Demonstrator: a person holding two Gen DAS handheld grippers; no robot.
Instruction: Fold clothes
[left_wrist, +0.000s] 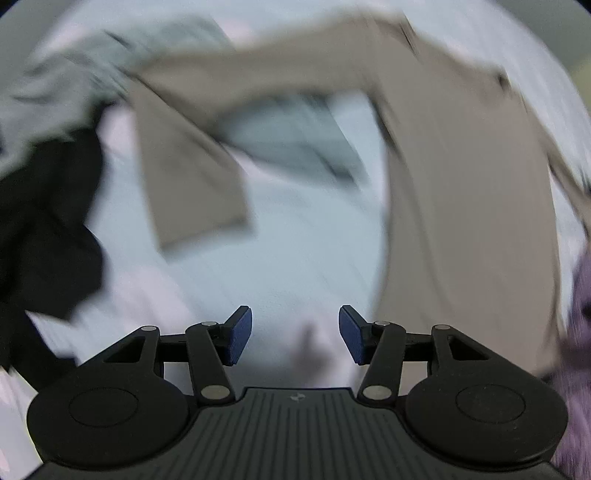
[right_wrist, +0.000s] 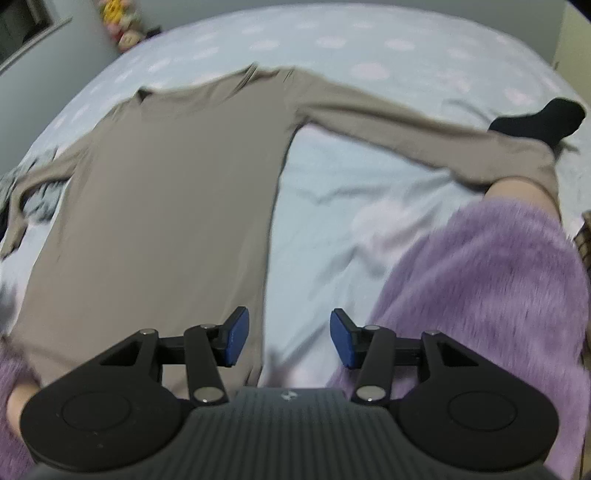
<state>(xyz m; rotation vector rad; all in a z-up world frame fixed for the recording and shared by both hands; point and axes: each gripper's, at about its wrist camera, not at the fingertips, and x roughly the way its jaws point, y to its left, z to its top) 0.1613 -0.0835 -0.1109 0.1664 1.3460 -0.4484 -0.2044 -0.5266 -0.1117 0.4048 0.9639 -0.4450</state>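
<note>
Looking at both wrist views: your left gripper (left_wrist: 295, 334) and right gripper (right_wrist: 290, 338) are spread wide, nothing between the pads. The beige long-sleeve top (right_wrist: 166, 192) lies flat on the bed sheet (right_wrist: 325, 229), body unfolded, long axis running away from you. Its right side edge sits just beside your right gripper's left pad, so that arm is nearer. One sleeve (right_wrist: 406, 114) stretches out right toward a black sock (right_wrist: 539, 118).
</note>
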